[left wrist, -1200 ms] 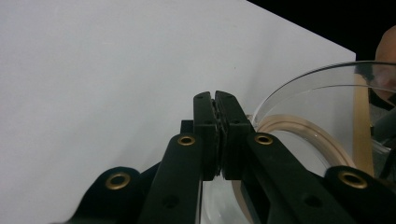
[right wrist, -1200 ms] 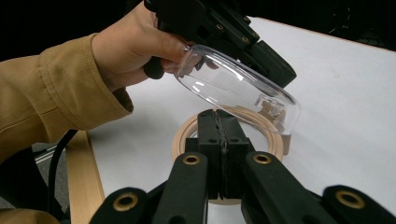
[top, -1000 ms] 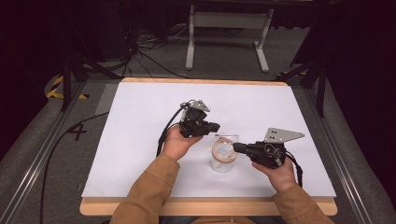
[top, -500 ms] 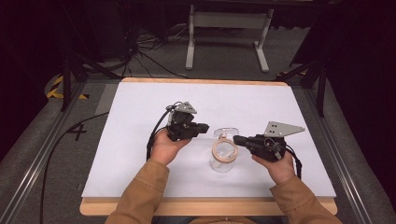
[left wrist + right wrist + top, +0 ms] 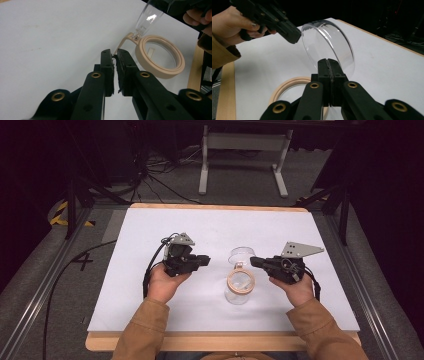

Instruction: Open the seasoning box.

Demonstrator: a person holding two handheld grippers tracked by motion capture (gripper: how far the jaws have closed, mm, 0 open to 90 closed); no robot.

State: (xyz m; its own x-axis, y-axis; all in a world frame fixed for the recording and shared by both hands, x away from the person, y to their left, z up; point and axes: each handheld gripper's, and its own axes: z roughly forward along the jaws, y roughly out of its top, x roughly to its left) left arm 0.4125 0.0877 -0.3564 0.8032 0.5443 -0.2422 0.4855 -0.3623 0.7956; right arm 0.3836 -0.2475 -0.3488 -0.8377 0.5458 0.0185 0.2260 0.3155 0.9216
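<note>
Clear round glass jar (image 5: 239, 287) with a tan ring-shaped rim and hinged clear lid (image 5: 242, 255), standing on the white table (image 5: 150, 220) toward its near edge, midway between my hands. My left gripper (image 5: 206, 260), jaws nearly closed and holding nothing, sits just left of the jar. My right gripper (image 5: 253, 261), jaws pressed together, is beside the raised lid; whether it pinches the lid I cannot tell.

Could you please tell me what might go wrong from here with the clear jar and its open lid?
1. The right claw, jaws shut, sits close by the raised lid; a nudge might tip the jar.
2. The left claw, also shut, is apart from the jar, so nothing steadies it and it may slide on the table.
</note>
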